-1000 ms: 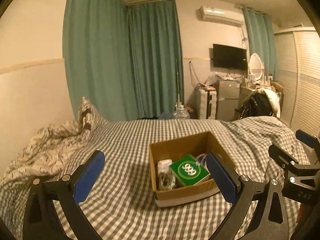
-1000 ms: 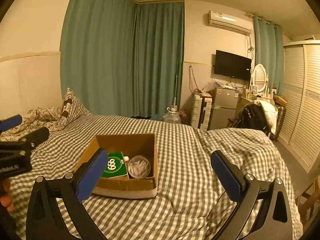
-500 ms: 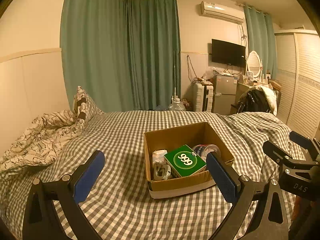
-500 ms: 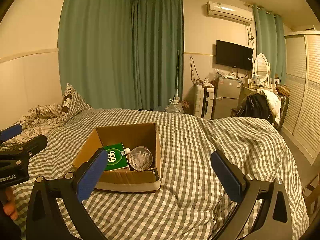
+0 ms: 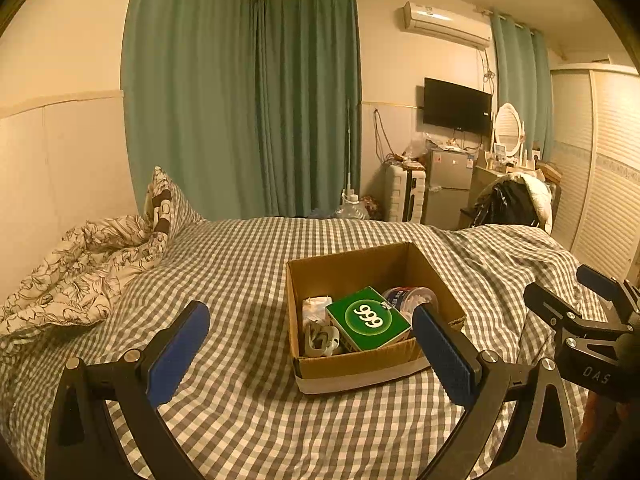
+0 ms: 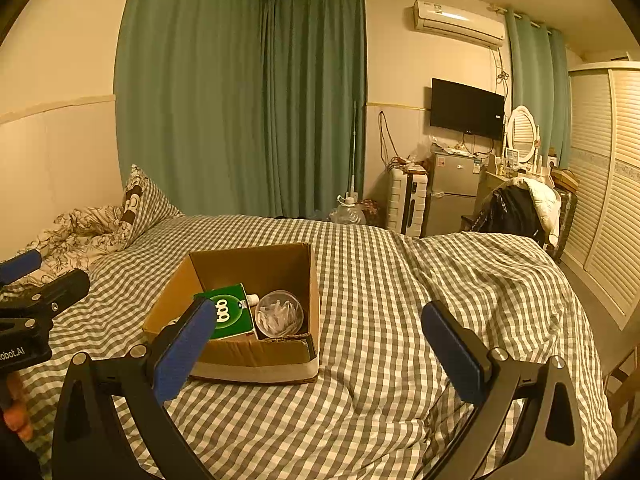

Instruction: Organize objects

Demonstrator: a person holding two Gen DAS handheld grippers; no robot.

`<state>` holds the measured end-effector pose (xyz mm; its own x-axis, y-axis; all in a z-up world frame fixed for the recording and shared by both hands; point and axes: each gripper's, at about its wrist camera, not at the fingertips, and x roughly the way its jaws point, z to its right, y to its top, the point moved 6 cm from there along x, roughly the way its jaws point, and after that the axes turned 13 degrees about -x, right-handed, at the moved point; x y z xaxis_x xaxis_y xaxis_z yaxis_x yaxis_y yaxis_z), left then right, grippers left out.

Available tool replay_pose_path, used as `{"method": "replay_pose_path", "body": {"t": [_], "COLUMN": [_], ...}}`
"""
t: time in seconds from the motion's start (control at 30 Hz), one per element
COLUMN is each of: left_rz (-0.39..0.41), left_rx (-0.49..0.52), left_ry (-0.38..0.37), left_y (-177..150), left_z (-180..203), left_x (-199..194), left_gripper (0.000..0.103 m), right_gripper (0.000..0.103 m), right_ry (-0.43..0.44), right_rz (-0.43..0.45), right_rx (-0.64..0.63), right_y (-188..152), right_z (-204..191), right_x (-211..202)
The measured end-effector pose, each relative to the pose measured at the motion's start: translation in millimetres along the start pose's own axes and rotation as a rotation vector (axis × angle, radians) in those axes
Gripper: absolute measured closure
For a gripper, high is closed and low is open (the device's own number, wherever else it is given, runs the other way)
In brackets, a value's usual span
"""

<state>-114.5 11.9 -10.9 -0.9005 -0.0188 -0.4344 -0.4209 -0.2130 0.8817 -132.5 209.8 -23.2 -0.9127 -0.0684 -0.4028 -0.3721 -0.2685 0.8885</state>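
An open cardboard box (image 5: pixel 352 268) (image 6: pixel 248 264) sits on the checked bed. Inside lie a green "999" packet (image 5: pixel 368 318) (image 6: pixel 230 312), a round clear tub (image 5: pixel 412 298) (image 6: pixel 279 314) of small white pieces, and a white cable bundle (image 5: pixel 320 336). My left gripper (image 5: pixel 312 352) is open and empty, held above the bed just in front of the box. My right gripper (image 6: pixel 320 348) is open and empty, in front of the box and to its right. Each gripper shows at the edge of the other's view.
The checked bedspread (image 5: pixel 248 264) covers the bed. A floral duvet (image 5: pixel 80 268) and a pillow (image 5: pixel 160 204) lie at the left by the wall. Beyond the bed stand a small fridge (image 6: pixel 450 192), a chair with clothes (image 6: pixel 516 208) and a wardrobe (image 6: pixel 604 184) at right.
Both grippers have risen and tilted a little, so the box sits lower and nearer in both views. Both stay open. The box contents have not moved.
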Motion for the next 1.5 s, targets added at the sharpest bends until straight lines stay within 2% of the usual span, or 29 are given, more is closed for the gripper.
{"method": "replay_pose_path", "body": {"t": [0.9, 1.5], "left_rz": [-0.003, -0.004], "left_rx": [0.000, 0.003], "left_ry": [-0.006, 0.018], "left_y": [-2.0, -5.0], "left_z": [2.8, -1.1], "left_x": [-0.5, 0.0], "left_gripper": [0.000, 0.000], "right_gripper": [0.000, 0.000], "right_ry": [0.005, 0.001], "right_rz": [-0.003, -0.009], "right_rx": [-0.004, -0.007], "right_y": [3.0, 2.2], "right_z": [-3.0, -6.0], "right_x": [-0.1, 0.4]}}
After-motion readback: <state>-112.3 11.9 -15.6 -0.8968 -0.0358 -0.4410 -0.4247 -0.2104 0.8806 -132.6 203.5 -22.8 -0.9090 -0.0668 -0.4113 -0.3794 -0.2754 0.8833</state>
